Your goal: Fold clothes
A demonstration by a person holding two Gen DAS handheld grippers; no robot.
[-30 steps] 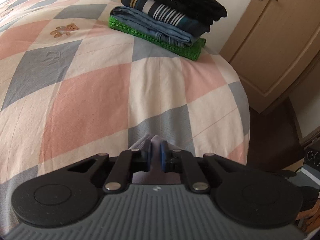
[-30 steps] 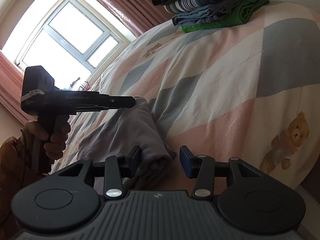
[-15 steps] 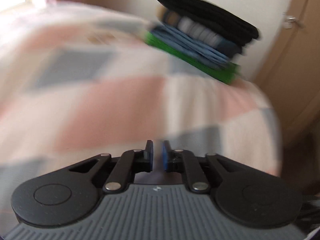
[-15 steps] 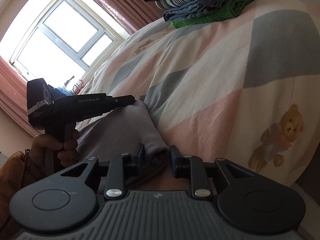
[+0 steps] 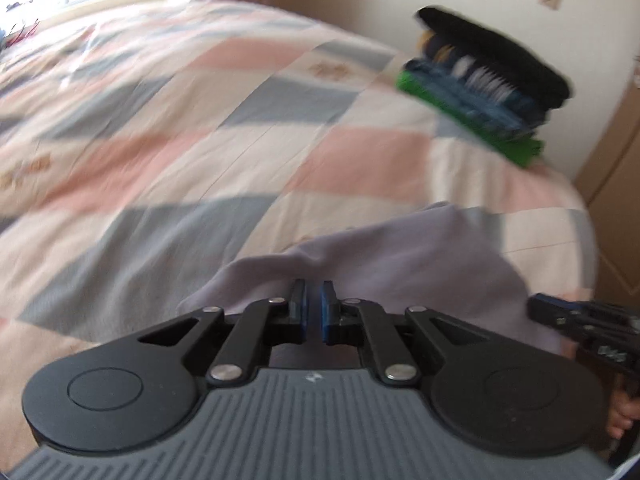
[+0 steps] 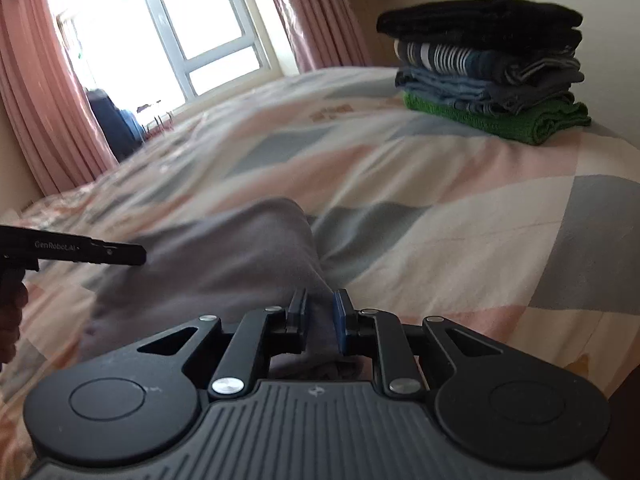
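A bed (image 6: 460, 216) under a checked quilt of pink, grey and cream fills the room. Behind it a bright window (image 6: 168, 36) glows between pink curtains (image 6: 44, 120). A wooden door (image 5: 616, 184) stands at the right.

- Bedspread (image 6: 460, 184): diamond patchwork, pink/grey-blue/cream; small teddy-bear prints noted.
- Garment (image 5: 420, 256): plain pale lilac-grey.
- Folded stack (image 6: 488, 76), top to btm: black; navy w/ white stripes; blue denim; bright green knit.
- Curtains (image 6: 48, 120): dusty pink.
- Gripper bodies: black, grey ribbed base; pads (image 6: 341, 320) blue.
- Door (image 5: 616, 160): light wood tone.
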